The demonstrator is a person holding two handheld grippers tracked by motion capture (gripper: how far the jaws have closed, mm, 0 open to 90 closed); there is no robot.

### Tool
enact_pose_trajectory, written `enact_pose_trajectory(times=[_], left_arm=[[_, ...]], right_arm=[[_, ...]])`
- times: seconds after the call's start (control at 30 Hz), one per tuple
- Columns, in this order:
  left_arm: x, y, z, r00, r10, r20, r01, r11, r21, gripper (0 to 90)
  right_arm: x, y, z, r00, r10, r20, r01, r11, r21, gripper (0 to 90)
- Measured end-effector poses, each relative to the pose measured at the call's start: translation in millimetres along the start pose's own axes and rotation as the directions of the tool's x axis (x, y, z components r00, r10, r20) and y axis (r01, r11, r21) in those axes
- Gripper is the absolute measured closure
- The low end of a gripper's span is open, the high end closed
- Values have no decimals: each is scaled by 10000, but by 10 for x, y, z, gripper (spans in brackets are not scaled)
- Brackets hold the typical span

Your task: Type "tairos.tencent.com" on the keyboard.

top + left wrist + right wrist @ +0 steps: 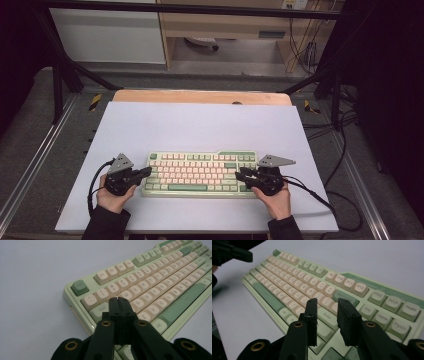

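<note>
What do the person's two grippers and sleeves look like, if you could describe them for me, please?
Both the left gripper and the right gripper are black, each topped by a grey three-cornered plate and trailing a black cable. In the gripper views their black arms carry brass-coloured rings at the pivots. The sleeves are dark.

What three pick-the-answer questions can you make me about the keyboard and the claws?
1. Where does the keyboard lie?
A. on the white sheet
B. on the floor
C. on a shelf

2. What colour is its long space bar?
A. red
B. green
C. black

3. How do the left claw's jaws stand?
A. wide open
B. gripping a key
C. pressed together

Answers: 1 A, the high view shows white sheet all around it. 2 B, the bar is green among cream keys. 3 C, the left gripper view shows the two jaws meeting with no gap and nothing between them.
</note>
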State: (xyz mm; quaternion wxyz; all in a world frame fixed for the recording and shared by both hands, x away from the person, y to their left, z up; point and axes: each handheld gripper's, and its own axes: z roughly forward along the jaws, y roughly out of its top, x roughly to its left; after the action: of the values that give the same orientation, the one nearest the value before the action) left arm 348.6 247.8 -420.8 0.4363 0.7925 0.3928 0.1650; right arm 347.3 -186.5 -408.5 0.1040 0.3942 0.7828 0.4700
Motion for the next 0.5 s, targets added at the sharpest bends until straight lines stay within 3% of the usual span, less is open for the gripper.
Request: enact_pose_trajectory(times=[0.13, 0.5], left_arm=[[8, 0, -9, 10000, -50, -14, 50, 10000, -63, 900], [10, 0, -18, 10000, -25, 4, 25, 10000, -61, 900]], right_arm=[[39, 50, 48, 9996, 169, -232, -172, 9997, -156, 773], [229, 154, 309, 9985, -320, -434, 327, 9993, 165, 885]])
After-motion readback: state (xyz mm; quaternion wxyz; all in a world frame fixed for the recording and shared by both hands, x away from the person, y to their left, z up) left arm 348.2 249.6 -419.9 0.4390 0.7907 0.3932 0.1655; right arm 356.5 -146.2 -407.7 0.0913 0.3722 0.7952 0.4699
